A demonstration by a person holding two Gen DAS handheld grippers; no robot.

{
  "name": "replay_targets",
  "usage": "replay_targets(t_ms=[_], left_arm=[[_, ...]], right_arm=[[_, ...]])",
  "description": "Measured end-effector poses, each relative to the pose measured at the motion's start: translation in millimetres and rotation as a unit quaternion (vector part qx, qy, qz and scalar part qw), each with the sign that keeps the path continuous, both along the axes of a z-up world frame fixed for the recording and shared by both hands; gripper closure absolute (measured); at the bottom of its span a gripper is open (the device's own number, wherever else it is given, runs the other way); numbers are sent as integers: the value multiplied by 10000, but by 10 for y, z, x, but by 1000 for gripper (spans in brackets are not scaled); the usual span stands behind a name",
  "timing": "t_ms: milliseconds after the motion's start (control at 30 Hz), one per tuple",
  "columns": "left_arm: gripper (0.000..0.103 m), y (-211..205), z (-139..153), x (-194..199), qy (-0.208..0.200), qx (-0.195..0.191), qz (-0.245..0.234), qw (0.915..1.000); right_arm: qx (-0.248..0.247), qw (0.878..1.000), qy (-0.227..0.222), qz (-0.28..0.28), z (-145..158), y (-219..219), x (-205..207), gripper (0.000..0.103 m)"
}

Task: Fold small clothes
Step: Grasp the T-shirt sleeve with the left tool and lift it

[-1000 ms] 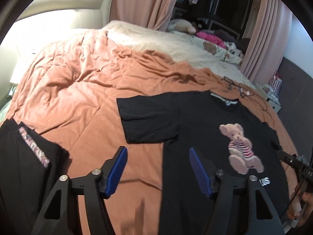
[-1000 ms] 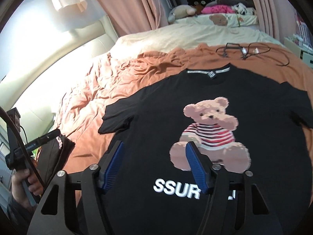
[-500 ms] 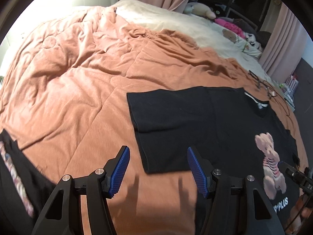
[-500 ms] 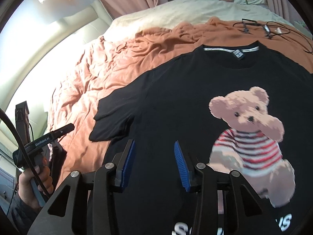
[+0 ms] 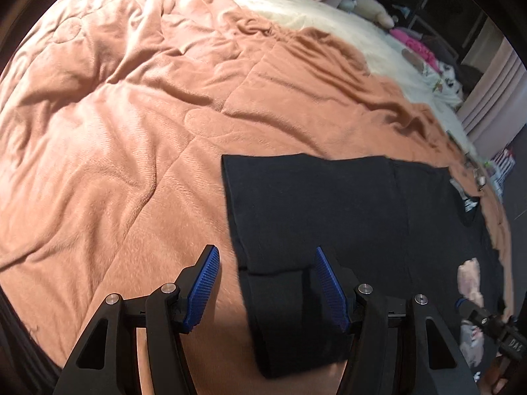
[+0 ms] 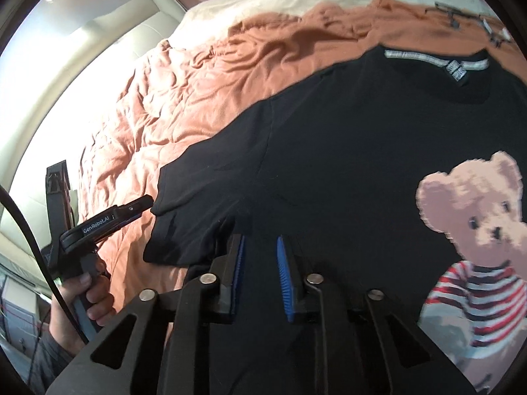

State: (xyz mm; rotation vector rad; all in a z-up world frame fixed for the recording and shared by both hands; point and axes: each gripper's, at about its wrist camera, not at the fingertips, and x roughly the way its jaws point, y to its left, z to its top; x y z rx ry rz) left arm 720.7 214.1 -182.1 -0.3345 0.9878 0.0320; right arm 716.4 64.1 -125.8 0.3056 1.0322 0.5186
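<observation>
A black T-shirt (image 5: 329, 204) with a teddy-bear print (image 6: 477, 230) lies flat, front up, on an orange blanket (image 5: 131, 131). My left gripper (image 5: 266, 266) is open, low over the shirt's left sleeve, and the sleeve's hem edge runs between its blue pads (image 5: 204, 279). In the right wrist view the left gripper (image 6: 145, 202) reaches the sleeve hem, held by a hand (image 6: 82, 296). My right gripper (image 6: 260, 256) is open with a narrow gap, down on the T-shirt (image 6: 346, 131) at the side just below the sleeve seam, where a small ridge of fabric rises.
The blanket is rumpled to the left and behind. A cream sheet (image 5: 296, 10) covers the far part of the bed, with soft toys (image 5: 372, 6) beyond. Cables (image 6: 461, 16) lie on the blanket behind the collar. A padded headboard (image 6: 98, 65) stands at the left.
My left gripper has moved forward and down to the sleeve hem. My right gripper has moved left from the print to the shirt's side, and its fingers have narrowed.
</observation>
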Motion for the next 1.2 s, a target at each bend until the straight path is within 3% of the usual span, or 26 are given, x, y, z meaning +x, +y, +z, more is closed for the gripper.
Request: replay_targets(t_ms=[133,267,300,467,633,767,1000,1033,1100,1133,1167,1200], left_arm=[[59,83,-137,62,94,-370,119,9992],[90,19,-149,79,106,-148,8,9998],[91,7,-114,68,86,-178,-49,9998],[94,0,211,38,-235,-176,-144,9995],[95,-110,559,31,-487,-214,-266,9982],[95,-269,708,48,-555,-170,-399,9975],[95,-489,970,54,-710,-233,-470,9961],[95,-536,998,60,-720,-218,-502,9959],[95,-658,1053,58,-738,-208,-583,9953],[95,-739,1089,55,-755,-201,-627,9950],[95,-782,1110,49,-770,-206,-642,9947],[95,-860,1143,47,-784,-201,-670,9945]], right_arm=[[225,9994,234,-140,-140,71,184,93],[277,9988,352,-181,-249,183,313,99],[297,9988,350,-161,-274,222,343,100],[389,9987,311,-62,-366,392,399,103],[560,9951,806,-108,-678,494,462,103],[813,9907,1064,-223,-698,415,532,103],[822,9907,1042,-310,-554,126,487,101],[802,9910,1020,-324,-537,101,477,95],[808,9916,942,-379,-482,8,449,63],[851,9917,856,-447,-439,-64,426,35],[866,9920,768,-512,-388,-129,402,28],[860,9923,693,-556,-329,-177,408,28]])
